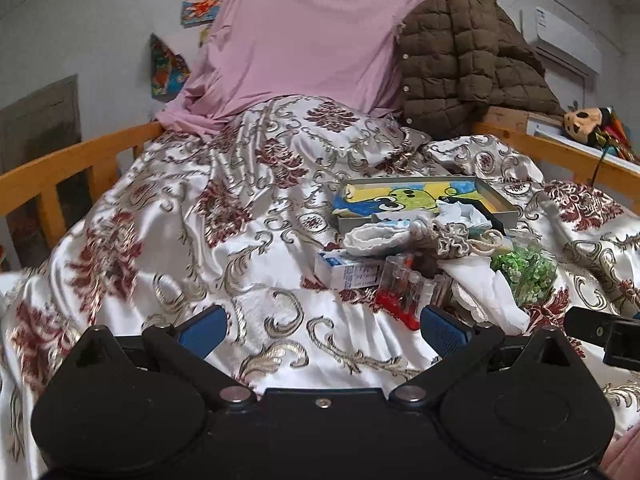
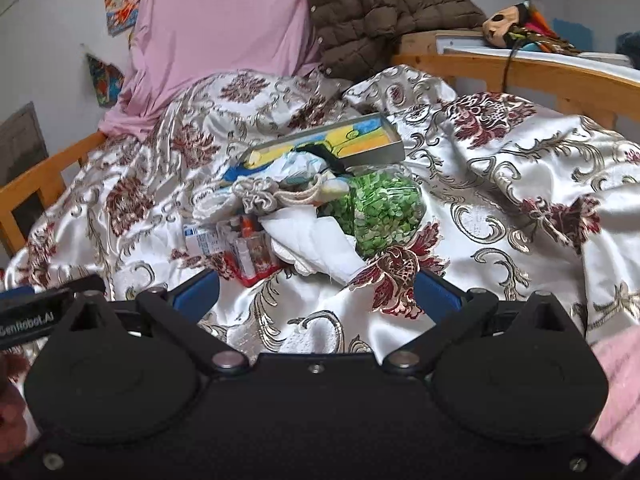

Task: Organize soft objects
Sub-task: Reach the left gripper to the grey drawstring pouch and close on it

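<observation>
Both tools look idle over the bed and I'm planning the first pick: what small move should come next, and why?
Probably ease the open right tool forward to the white cloth: it is soft and the pile's nearest piece. The left tool is open too.

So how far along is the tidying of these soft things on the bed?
Nothing looks done yet. The left gripper and right gripper are both open and empty above the patterned satin bedspread. The grey drawstring pouch, white cloth and other items remain heaped beside the picture tray.
</observation>
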Demonstrator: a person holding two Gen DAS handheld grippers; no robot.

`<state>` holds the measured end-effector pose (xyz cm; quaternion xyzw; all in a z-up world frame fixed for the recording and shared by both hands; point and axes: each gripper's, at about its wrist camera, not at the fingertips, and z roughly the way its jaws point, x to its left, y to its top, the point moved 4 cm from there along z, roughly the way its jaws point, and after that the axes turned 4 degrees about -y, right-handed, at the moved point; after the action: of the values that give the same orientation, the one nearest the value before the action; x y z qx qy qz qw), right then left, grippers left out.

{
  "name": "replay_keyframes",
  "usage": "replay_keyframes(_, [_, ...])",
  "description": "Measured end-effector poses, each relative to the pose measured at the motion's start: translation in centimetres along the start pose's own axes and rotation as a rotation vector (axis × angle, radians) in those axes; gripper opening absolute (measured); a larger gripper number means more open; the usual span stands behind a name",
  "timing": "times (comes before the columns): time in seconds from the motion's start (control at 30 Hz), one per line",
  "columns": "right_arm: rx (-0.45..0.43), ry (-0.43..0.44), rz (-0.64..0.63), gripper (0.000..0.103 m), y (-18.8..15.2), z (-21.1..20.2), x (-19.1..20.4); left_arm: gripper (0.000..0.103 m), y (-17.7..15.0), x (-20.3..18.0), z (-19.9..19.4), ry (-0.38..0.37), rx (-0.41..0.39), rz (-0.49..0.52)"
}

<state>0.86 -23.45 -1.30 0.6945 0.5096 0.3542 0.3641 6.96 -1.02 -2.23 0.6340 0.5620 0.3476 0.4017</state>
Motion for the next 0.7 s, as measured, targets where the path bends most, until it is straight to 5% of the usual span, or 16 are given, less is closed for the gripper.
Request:
replay_keyframes(0.4, [0.109,0.086,-0.069,0.102,1.2,4.2,0.9,0.102,4.1,-2.0,5.1,-0.148,0.033,0.126])
replay_keyframes(0.7, [0.078,0.113,-0.185,0.102,3.7,6.9,2.0,0.102,6.6,-4.7,9.6,-0.283,0.078,0.230])
